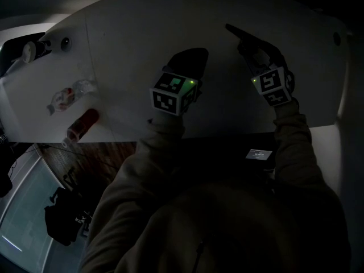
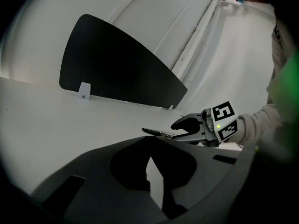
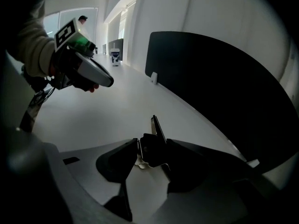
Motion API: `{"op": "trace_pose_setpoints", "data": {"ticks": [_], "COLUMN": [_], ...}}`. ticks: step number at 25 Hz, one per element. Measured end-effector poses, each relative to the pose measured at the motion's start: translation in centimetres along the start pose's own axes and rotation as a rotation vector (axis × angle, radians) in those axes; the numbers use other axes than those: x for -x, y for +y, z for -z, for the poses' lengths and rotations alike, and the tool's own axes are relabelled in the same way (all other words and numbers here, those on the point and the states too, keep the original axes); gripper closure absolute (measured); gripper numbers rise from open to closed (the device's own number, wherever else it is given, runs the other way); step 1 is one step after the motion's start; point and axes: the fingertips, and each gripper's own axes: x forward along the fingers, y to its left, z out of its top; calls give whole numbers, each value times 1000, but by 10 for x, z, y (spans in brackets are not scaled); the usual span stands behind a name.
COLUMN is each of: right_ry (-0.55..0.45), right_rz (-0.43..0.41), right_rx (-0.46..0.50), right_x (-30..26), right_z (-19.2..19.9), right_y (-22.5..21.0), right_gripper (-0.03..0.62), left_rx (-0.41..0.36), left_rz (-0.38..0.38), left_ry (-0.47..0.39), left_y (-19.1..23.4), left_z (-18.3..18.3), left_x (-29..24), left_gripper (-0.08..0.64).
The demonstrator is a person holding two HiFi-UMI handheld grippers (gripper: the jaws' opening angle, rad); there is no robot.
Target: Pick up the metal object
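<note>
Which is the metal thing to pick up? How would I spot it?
Find the white table, then the right gripper over its right side. The metal object stands between those jaws: a thin, flat strip, unlike the red cylinder far left.

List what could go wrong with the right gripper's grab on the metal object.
1. The right gripper stands wide open with only the thick end of the metal object between its jaws. The thin length juts past the tips, so closing there may let it swing or slip out.
2. The object sits close to the white table, so the jaws might scrape the top or nudge it away.
3. The scene is dim, so alignment is hard to judge.
</note>
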Motion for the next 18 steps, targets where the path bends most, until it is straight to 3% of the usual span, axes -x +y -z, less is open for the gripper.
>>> {"op": "trace_pose_setpoints", "data": {"ticks": [4, 7, 9, 14, 18], "right_ry": [30, 47, 45, -1, -26], "right_rz": [5, 6, 17, 63, 42], "right_rx": [108, 177, 192, 162, 42], "right_x": [-5, -6, -5, 7, 17], "right_z": [-1, 2, 2, -16, -26], "right_y": [3, 8, 7, -8, -19], "right_gripper": [423, 510, 515, 561, 565], "left_rx": [6, 32, 39, 30, 6], "left_rz": [14, 13, 12, 17, 11], "left_ry": [5, 10, 10, 15, 3], "left_y": [3, 5, 7, 4, 1], "left_z": [4, 7, 6, 3, -11], "left_x": [0, 2, 3, 4, 9], "left_gripper": [557, 557, 557, 557, 557]}}
